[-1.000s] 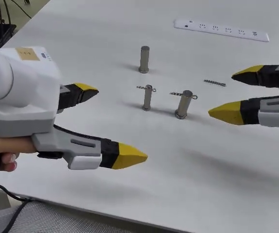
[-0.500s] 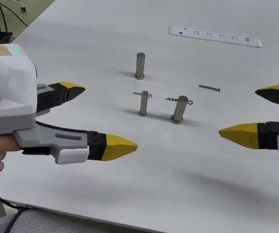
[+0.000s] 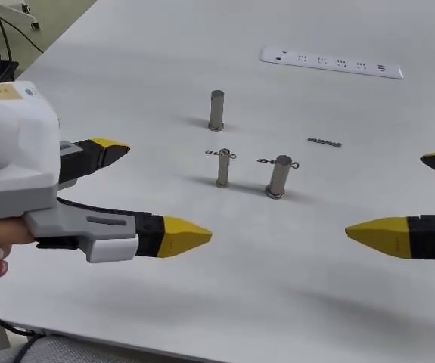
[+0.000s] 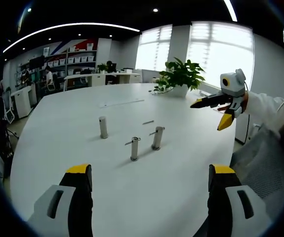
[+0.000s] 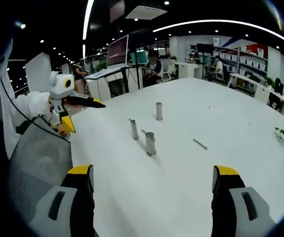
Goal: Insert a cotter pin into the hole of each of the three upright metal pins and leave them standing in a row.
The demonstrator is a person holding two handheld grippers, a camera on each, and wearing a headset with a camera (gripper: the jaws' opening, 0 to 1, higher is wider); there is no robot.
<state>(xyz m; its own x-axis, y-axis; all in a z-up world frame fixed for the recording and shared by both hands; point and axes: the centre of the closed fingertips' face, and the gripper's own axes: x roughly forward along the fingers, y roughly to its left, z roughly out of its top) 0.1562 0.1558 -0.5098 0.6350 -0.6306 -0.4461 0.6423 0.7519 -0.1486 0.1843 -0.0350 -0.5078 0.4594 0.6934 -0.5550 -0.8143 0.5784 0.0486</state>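
A: Pulling back with the right gripper (image 3: 387, 195), now farther off the pins than a second ago. Holding its fingers (image 3: 383, 233) spread wide, nothing between them.

B: Barely moved with the left gripper (image 3: 153, 193): hovering over the near-left worktop (image 3: 293, 287), fingers (image 3: 175, 236) likewise apart and bare.

A: No shift among the things themselves, only drift of the headset.

B: Looks like a pause between insertions, then. Over to the middle metal pin (image 3: 223, 168): upright, with a cotter pin (image 3: 219, 153) through its head. Same for the right-hand metal pin (image 3: 279, 176), with a second cotter pin (image 3: 271, 162) through it.

A: And the far metal pin (image 3: 216, 110): upright as well, but bare. Still lying flat, the loose cotter pin (image 3: 324, 142), beyond and to the right of the right-hand metal pin, touching nothing.

B: Two of three done, by that count. Probably calls for a reach back in from the right to fetch the loose one.

A: Plenty of room for it: open worktop all round, power strip (image 3: 330, 63) well beyond, near edge down by the mesh chair (image 5: 43, 158) and well apart from the pins.

B: Worth minding the right-hand metal pin on the way through, standing roughly between those fingers and the far one. Not quite a row yet, either: far one set behind the middle one, not in line with both.
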